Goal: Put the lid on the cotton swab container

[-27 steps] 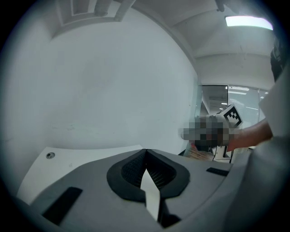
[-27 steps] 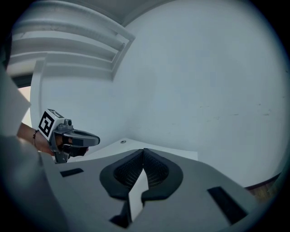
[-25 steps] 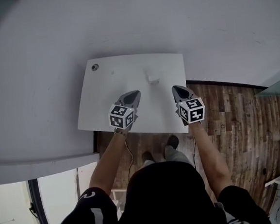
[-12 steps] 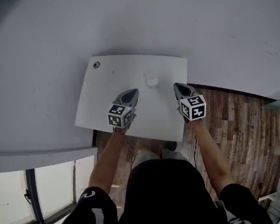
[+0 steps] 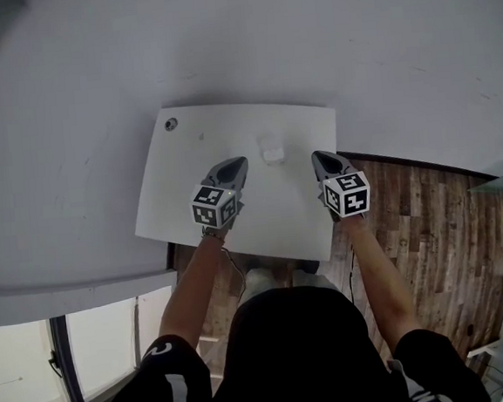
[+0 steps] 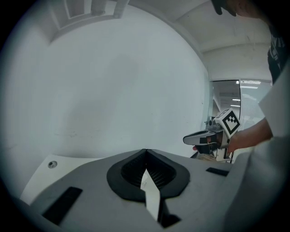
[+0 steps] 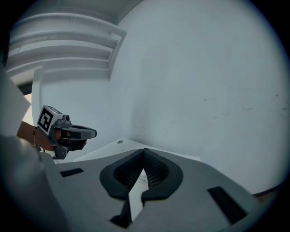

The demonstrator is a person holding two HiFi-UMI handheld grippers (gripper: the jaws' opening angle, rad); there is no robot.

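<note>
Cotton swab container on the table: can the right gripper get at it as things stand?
Probably yes. The container sits on the white table, to the left of the right gripper, with only bare tabletop between them. The jaws are shut, so they would need opening first.

White table (image 5: 174,194) bears a small white container (image 5: 272,150) near its far edge, mid-width

The container (image 5: 271,148) sits on the table (image 5: 178,186), toward its far edge.
</note>
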